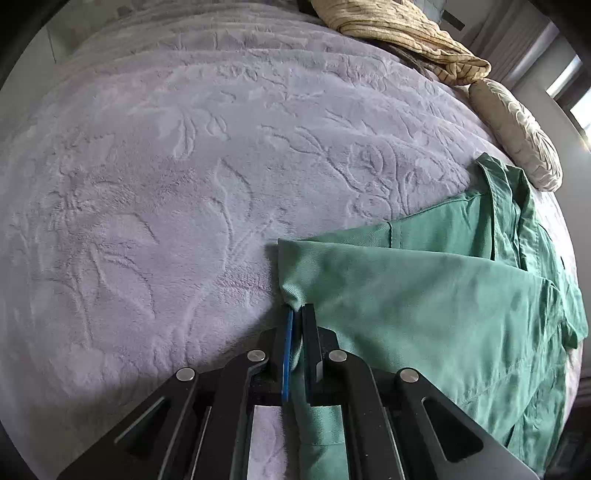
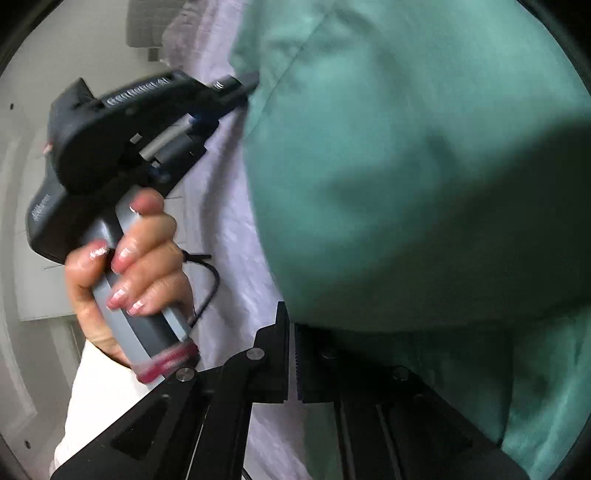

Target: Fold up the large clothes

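Two pads of the left hand-held gripper (image 1: pixel 297 317) pinch a fold of the green shirt (image 1: pixel 443 288), which lies at the right side of the lilac bed (image 1: pixel 166 166) — a tan blanket (image 1: pixel 399 33) and a pillow (image 1: pixel 517 133) beyond. In the right wrist view, the right hand-held gripper (image 2: pixel 291 325) is closed — shirt (image 2: pixel 406 166) draped over its tips, so its hold cannot be told; a hand (image 2: pixel 136 266) holds the left hand-held gripper (image 2: pixel 243 88).
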